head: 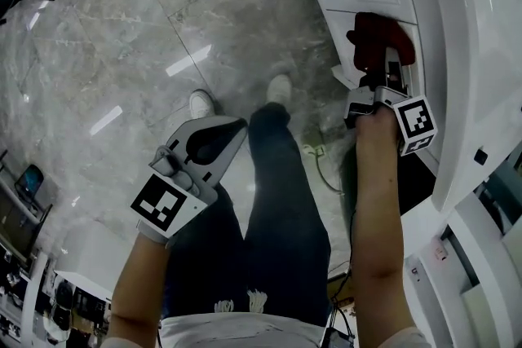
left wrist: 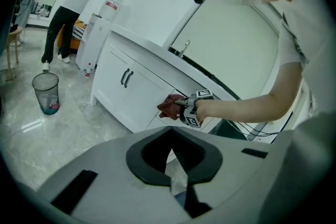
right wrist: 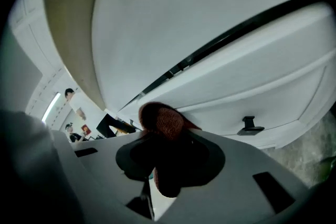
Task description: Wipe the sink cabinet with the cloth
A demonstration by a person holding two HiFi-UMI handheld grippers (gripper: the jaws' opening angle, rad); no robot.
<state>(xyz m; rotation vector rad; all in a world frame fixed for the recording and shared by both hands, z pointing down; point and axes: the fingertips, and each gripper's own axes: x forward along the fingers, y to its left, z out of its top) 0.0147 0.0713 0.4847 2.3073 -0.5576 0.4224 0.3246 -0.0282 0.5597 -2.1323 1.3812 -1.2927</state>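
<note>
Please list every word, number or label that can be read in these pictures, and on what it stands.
No text can be read.
Red label on the white tank: too small to read.
Cubes on the left gripper and right gripper: square patterns only, no letters.

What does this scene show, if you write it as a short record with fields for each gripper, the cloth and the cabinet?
Left gripper: shut, empty, held over the floor, away from the cabinet
Right gripper: shut on the cloth
Cloth: dark red, bunched, appears pressed against the cabinet front
Sink cabinet: white, doors closed
Also in view: mesh waste bin standing on the floor, apart from the cabinet
</note>
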